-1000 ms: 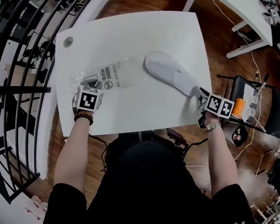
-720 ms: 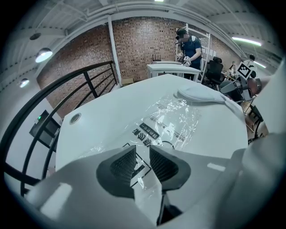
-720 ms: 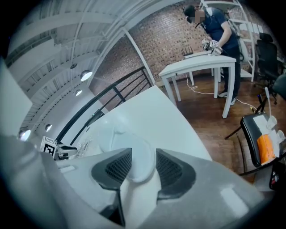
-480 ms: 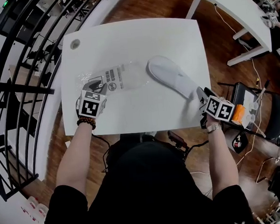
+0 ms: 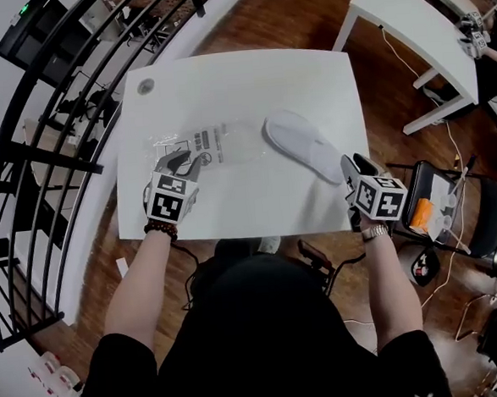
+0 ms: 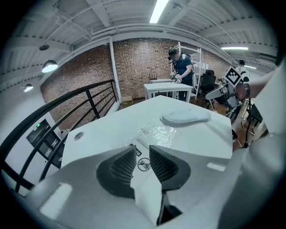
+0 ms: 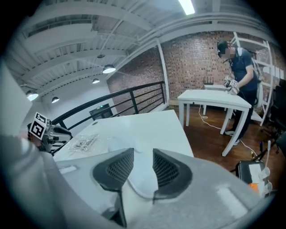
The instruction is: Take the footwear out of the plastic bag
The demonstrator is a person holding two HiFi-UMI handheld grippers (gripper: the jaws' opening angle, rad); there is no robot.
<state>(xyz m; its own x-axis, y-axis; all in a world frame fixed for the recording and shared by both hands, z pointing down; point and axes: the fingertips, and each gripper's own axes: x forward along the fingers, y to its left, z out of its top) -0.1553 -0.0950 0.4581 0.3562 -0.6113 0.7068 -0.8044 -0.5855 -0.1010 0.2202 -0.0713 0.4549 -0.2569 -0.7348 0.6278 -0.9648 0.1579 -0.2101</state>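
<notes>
White and soft-looking, the slipper (image 5: 304,144) is seen lying flat on the desk (image 5: 240,84), wholly outside the plastic bag (image 5: 209,143). It is set at a slant, with its broad rounded end just beside the bag's right end and its narrower end reaching toward the right gripper (image 5: 349,163). That gripper is held above the desk's right edge, just beside the slipper's narrow end. Its fingers (image 7: 117,169) are parted and have just been drawn somewhat closer together. Nothing is pinched between them; only the slipper's pale surface is seen through the gap, lying farther off. The left gripper (image 5: 181,162) is held above the bag's near left end. Its fingers (image 6: 120,166) are likewise released, having just been opened, with the bag's printed label visible through the gap but not clamped. The bag is shown as clear, crinkled film lying flat and empty on the desk, marked with black print toward the left gripper. The slipper is plain, with no pattern to be made out.
</notes>
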